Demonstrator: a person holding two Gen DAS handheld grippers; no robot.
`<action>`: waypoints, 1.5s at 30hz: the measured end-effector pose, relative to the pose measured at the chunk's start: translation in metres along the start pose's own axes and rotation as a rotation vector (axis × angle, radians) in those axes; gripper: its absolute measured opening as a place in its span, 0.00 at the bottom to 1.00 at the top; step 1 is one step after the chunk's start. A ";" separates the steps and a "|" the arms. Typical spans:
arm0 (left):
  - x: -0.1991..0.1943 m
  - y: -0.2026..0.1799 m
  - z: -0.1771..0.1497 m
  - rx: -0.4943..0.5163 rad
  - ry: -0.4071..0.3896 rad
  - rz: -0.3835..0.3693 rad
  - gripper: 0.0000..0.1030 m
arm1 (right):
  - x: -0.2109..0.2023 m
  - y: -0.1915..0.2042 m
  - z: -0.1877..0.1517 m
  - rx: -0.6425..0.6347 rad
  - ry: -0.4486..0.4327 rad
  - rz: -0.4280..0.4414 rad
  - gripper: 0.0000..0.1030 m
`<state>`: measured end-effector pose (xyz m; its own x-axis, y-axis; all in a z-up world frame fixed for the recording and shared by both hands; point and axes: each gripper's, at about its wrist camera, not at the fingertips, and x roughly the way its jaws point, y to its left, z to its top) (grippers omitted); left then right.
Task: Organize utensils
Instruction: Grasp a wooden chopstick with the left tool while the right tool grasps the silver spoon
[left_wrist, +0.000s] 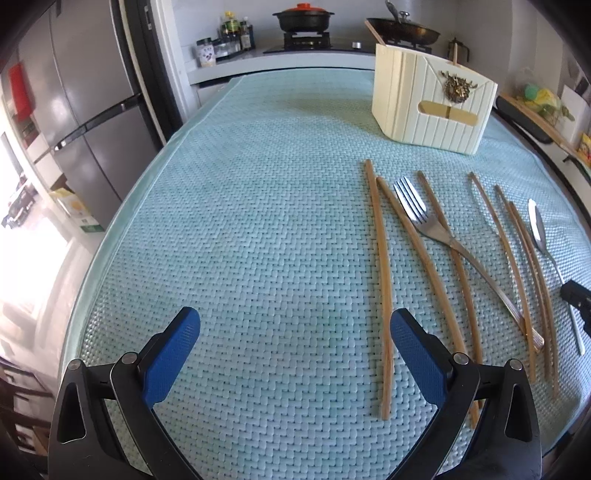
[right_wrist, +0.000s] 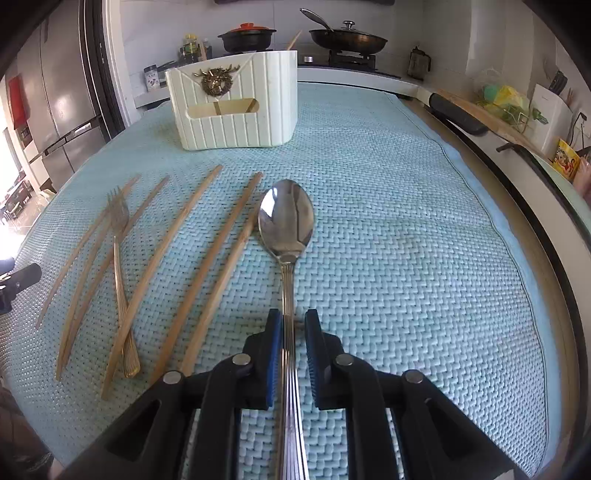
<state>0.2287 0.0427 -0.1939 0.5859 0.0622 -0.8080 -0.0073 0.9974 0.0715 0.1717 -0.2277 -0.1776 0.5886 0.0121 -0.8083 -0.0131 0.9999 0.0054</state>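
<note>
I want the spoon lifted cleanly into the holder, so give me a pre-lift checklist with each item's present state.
1. Spoon handle between the right gripper fingers: ok; it runs straight down the gap.
2. Both pads pressing the handle: cannot tell; the left pad touches it, a slit shows at the right pad.
3. Chopsticks clear of the jaws: ok; the nearest lies just left of the spoon, outside the grip.
4. Fork out of the way: ok; it lies further left, across chopsticks.
5. Holder upright, path to it free: ok; only bare mat lies between.
6. Left gripper clear: ok; open over the mat, holding nothing.
</note>
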 end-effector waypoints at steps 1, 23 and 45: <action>0.003 -0.002 0.001 0.012 0.005 0.000 1.00 | -0.001 -0.001 -0.001 -0.004 0.003 0.004 0.13; 0.071 -0.033 0.070 0.185 0.078 -0.106 1.00 | 0.038 0.000 0.056 -0.167 0.086 0.097 0.47; 0.086 -0.052 0.110 0.251 0.154 -0.213 0.15 | 0.069 -0.001 0.100 -0.173 0.074 0.119 0.41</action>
<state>0.3685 -0.0078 -0.2026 0.4242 -0.1221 -0.8973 0.3120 0.9499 0.0183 0.2931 -0.2274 -0.1747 0.5134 0.1231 -0.8493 -0.2211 0.9752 0.0077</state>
